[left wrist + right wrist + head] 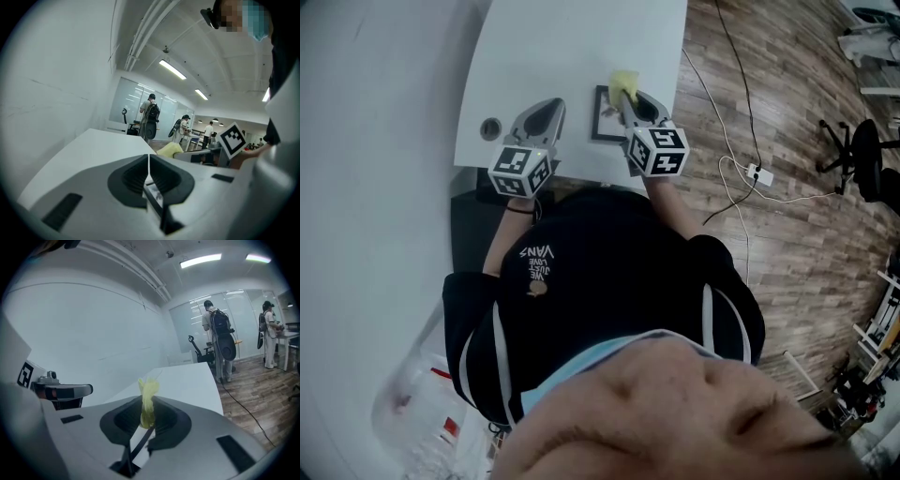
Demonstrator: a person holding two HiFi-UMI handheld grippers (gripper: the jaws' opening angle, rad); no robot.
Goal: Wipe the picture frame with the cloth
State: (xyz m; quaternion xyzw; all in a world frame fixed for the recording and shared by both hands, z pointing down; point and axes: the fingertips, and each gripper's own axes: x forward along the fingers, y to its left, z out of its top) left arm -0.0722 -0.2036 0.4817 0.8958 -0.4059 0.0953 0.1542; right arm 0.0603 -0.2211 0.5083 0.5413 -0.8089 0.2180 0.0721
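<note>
Presently grips a crumpled yellow cloth [623, 82] in the right tool [628, 99], over the far end of the dark rectangular picture frame [602, 120] lying flat on the white table [544, 47]. Holds the left tool [551, 108] closed and empty, just left of it. Favours the right tool as nearer.

Picture frame [601, 117] on table [553, 47], cloth [623, 84] at its right edge

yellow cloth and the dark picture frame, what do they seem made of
The small yellow cloth looks like soft matte fabric: it bunches into folds where the right claw pinches it. The dark rectangular picture frame has a thin, matte black border, perhaps plastic or painted wood; too small to tell.
</note>
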